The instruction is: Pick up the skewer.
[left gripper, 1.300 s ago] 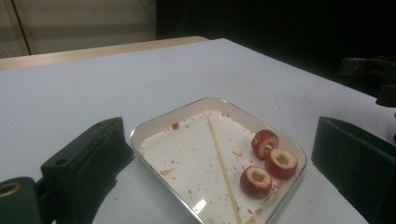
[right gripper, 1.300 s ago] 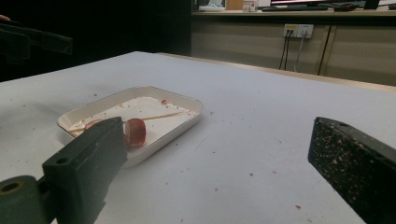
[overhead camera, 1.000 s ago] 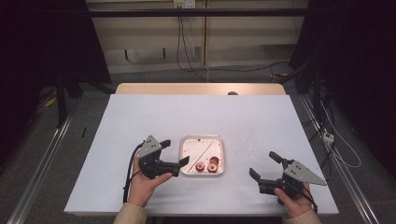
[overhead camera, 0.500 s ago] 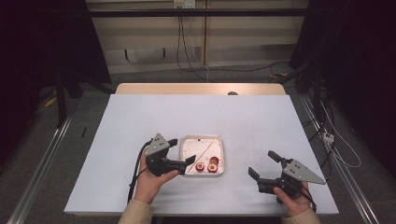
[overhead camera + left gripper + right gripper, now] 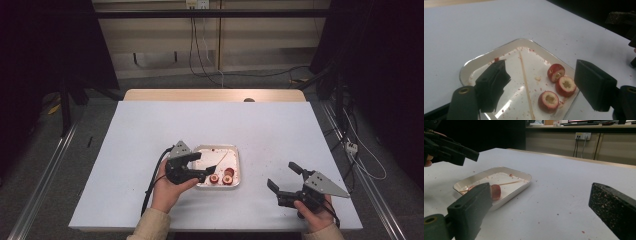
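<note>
Inside glossy tray [image 5: 474, 65], hollow round fruit slices [image 5: 566, 86]

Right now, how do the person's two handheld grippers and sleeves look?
Both are black two-jaw tools. The left gripper and the right gripper each carry a grey three-cornered plate on top. A black cable trails from the left one. The right gripper's block-shaped pads are speckled with reddish crumbs. The sleeves are beige.

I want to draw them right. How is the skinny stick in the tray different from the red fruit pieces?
The stick is long, thin and pale; the fruit pieces are short, round and red with hollow cream middles. There is one stick but three fruit pieces. The stick lies across the middle of the tray; the fruit pieces sit bunched near one edge. All lie loose in the tray.
</note>
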Demonstrator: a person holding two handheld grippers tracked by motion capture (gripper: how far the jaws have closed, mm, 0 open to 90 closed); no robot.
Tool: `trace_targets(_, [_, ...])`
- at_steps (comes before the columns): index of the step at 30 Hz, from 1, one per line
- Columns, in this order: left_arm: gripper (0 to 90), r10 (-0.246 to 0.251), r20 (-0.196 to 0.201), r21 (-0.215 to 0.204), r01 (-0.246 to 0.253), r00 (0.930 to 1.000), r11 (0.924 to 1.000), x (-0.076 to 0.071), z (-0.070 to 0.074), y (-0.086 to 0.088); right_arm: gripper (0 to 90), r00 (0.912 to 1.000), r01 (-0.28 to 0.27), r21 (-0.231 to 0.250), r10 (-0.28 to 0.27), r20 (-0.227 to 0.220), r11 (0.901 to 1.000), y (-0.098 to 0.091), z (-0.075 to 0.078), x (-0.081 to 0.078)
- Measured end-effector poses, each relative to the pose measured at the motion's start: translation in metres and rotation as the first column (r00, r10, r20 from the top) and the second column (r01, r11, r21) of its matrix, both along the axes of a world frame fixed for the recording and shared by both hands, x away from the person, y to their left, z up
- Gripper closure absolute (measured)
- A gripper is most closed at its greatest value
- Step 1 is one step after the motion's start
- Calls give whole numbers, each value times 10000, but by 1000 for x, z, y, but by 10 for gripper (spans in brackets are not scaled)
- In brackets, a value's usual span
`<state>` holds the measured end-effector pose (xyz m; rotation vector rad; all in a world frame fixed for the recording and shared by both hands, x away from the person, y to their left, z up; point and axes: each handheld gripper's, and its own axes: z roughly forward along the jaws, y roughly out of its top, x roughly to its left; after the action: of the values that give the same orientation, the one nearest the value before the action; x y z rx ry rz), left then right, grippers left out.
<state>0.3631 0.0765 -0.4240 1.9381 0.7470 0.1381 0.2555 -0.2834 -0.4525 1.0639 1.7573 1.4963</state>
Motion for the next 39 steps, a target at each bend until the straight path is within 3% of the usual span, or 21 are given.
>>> trace_targets(4, [352, 0, -179, 322, 6, 9998, 9995, 2, -1, -5, 41, 10000, -27, 20, 27, 0, 10000, 0, 0, 0])
trace_targets(6, [377, -36, -274, 250, 42, 9996, 9997, 3, -1, -7, 40, 10000, -27, 5, 27, 15, 10000, 0, 0, 0])
trace_targets(12, [466, -99, -378, 906, 133, 9992, 9958, 5, -3, -9, 41, 10000, -24, 15, 24, 47, 10000, 0, 1, -1])
trace_targets(16, [468, -14, -524, 1567, 96, 9986, 9876, 6, -5, -10, 40, 10000, -28, 23, 28, 47, 10000, 0, 1, -1])
trace_targets(23, [569, 362, -1275, 2026, -97, 9912, 9792, 11, -7, -10, 40, 10000, -5, 30, 5, 81, 10000, -1, 1, 0])
trace_targets(25, [626, 225, -1161, 2426, 64, 9930, 9701, 12, -7, -13, 40, 10000, -16, 33, 16, 81, 10000, -1, 1, -1])
trace_targets(31, [721, 146, -1514, 3079, 331, 9884, 9508, 15, -12, -24, 40, 10000, -13, 44, 13, 64, 10000, -1, 1, -1])
trace_targets(39, [743, 89, -1577, 3268, 437, 9874, 9441, 22, -13, -35, 40, 10000, -4, 81, 3, 96, 10000, -2, 1, -1])
